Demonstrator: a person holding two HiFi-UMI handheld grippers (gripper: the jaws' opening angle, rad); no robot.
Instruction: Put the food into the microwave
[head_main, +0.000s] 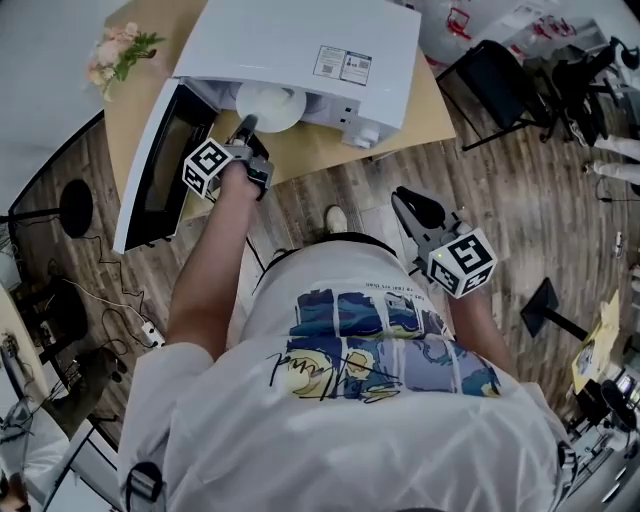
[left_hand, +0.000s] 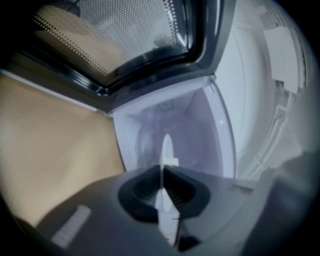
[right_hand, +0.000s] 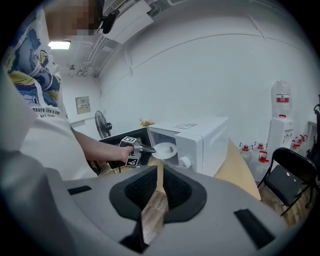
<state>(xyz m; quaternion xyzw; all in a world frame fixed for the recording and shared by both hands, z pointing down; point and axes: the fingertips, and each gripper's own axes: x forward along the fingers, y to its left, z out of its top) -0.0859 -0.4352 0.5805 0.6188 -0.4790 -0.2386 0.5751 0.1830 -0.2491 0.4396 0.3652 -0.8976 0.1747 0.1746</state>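
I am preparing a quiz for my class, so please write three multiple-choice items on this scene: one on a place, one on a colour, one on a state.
1. Where is the white plate?
A. on the floor
B. in the left gripper, at the opening of the microwave
C. on the chair

2. What colour is the microwave's body?
A. white
B. red
C. black

3. How is the microwave door?
A. shut
B. taken off
C. swung open

Answers: B, the left gripper's jaws pinch its rim; A, its casing is white; C, the door stands out sideways from the microwave.
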